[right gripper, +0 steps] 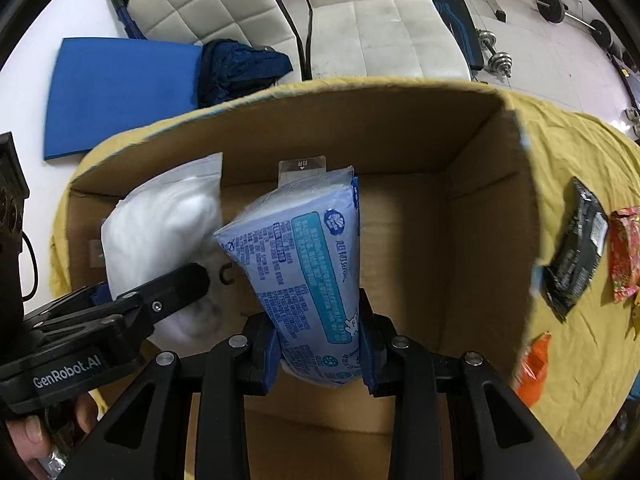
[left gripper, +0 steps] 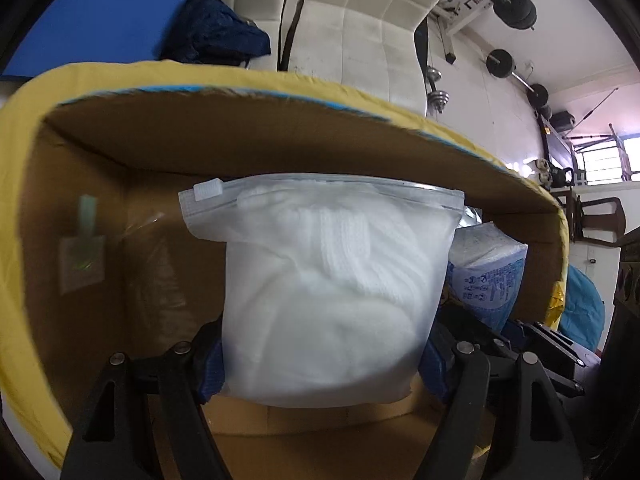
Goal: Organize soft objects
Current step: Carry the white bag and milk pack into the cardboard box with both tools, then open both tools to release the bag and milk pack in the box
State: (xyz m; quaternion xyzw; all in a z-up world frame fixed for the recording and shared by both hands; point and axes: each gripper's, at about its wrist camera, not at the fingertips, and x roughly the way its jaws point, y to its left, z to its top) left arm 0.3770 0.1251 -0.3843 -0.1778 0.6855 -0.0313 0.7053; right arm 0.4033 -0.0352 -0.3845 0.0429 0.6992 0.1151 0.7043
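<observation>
Left gripper [left gripper: 320, 364] clamps frosted zip bag [left gripper: 328, 292], seemingly knitwear; right gripper [right gripper: 320, 354] clamps blue tissue pack [right gripper: 304, 276].

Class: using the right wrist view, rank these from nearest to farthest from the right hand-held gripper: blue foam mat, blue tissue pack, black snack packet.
1. blue tissue pack, clamped in the right hand-held gripper.
2. black snack packet, right, on yellow cloth.
3. blue foam mat, far left, beyond the box.

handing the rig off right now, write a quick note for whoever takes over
Left gripper: shut on the white zip bag, held inside the cardboard box.
Right gripper: shut on the blue tissue pack, also over the box, beside the zip bag.
Done: both soft items brought to the box.
Left: release both. Black packet, red packet and orange packet lie outside on the yellow cloth.
</observation>
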